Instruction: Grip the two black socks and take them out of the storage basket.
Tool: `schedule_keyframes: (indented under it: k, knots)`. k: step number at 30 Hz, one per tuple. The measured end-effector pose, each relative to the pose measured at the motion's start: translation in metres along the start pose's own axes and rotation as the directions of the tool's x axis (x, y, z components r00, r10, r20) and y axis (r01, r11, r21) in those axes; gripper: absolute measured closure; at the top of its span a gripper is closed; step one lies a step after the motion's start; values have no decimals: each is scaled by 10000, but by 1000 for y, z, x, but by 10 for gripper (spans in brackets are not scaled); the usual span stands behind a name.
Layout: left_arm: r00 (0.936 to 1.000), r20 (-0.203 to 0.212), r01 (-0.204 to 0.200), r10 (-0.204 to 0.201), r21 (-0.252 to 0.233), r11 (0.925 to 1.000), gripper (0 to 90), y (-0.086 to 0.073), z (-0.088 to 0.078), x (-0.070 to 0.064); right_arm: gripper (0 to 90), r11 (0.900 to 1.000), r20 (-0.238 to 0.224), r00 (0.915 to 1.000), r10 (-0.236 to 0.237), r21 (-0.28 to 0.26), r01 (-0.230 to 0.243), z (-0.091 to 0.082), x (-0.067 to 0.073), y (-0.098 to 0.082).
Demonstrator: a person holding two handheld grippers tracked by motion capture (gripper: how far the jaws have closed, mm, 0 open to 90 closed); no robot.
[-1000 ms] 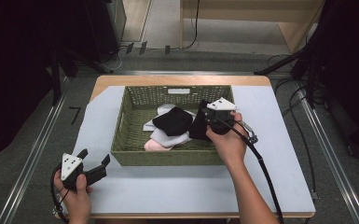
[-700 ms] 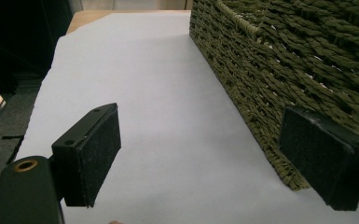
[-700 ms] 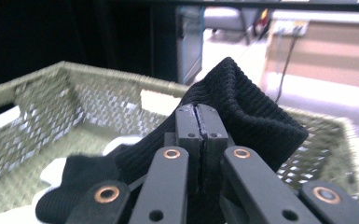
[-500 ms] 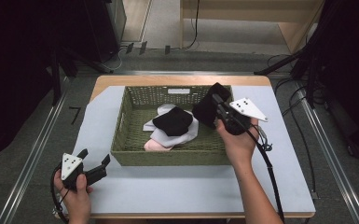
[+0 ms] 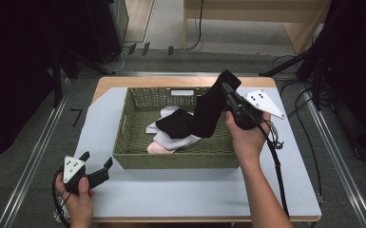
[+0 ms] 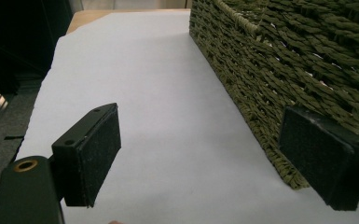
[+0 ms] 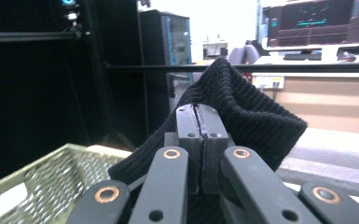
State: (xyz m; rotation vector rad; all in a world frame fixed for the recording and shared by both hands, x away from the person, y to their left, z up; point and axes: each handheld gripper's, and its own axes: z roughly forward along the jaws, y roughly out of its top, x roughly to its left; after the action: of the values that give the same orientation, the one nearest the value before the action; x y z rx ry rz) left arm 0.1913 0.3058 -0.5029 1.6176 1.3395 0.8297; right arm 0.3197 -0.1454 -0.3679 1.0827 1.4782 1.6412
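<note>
A black knitted sock (image 5: 209,108) hangs stretched from my right gripper (image 5: 227,89), which is shut on its upper end above the right side of the green woven basket (image 5: 171,159). In the right gripper view the jaws are pressed together with the black sock (image 7: 247,112) bunched around them. The sock's lower end still rests on a pile of white and pink cloth (image 5: 173,138) inside the basket. My left gripper (image 5: 97,167) lies low on the table at the front left, open, with nothing between its pads (image 6: 95,154).
The basket stands on a pale blue-grey mat (image 5: 180,192) that covers most of the wooden table (image 5: 109,81). In the left gripper view the basket wall (image 6: 279,70) is close on the right. Metal rails and cables run along the floor on both sides.
My right gripper has risen and swung up to the right, pulling the black sock out of the pile until it hangs stretched. The left gripper has stayed put.
</note>
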Motion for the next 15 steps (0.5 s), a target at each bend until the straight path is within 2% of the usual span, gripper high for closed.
schedule_keyframes:
  k: [4, 6, 8, 9, 11, 12, 13, 14, 15]
  knots:
    - [10000, 27, 45, -45, 4, 10000, 145, 0, 0, 0, 900, 9999, -63, 10000, -52, -91, 51, 9, 7, 9]
    - [10000, 32, 64, -64, 22, 10000, 145, 0, 0, 0, 900, 9999, -446, 9989, -133, 4, 133, 21, 21, 11]
    - [10000, 41, 63, -63, 16, 10000, 145, 0, 0, 1, 900, 9999, -612, 9981, -97, 106, 104, 24, 26, 8]
    - [10000, 53, 74, -74, 4, 10000, 145, 0, 0, 1, 900, 9992, -1018, 9948, 69, 399, -29, 31, 35, -2]
    - [9999, 55, 105, -105, -17, 9999, 145, 0, 0, 1, 900, 9966, -1236, 9923, 96, 822, 6, 37, 40, -12]
    - [9999, 55, 105, -105, -17, 9999, 145, 0, 0, 1, 900, 9966, -1236, 9923, 96, 822, 6, 37, 40, -12]
    - [9999, 63, 109, -109, -28, 9999, 145, 0, 0, 1, 900, 9932, -1423, 9897, 159, 1164, 8, 41, 41, -19]
    - [9999, 62, 89, -89, -11, 10000, 145, 0, 0, 1, 897, 9779, -1692, 9848, 396, 2093, -34, 51, 44, -33]
    - [9999, 68, 92, -92, -7, 10000, 145, 0, 0, 1, 892, 9681, -1834, 9819, 466, 2504, 8, 55, 45, -41]
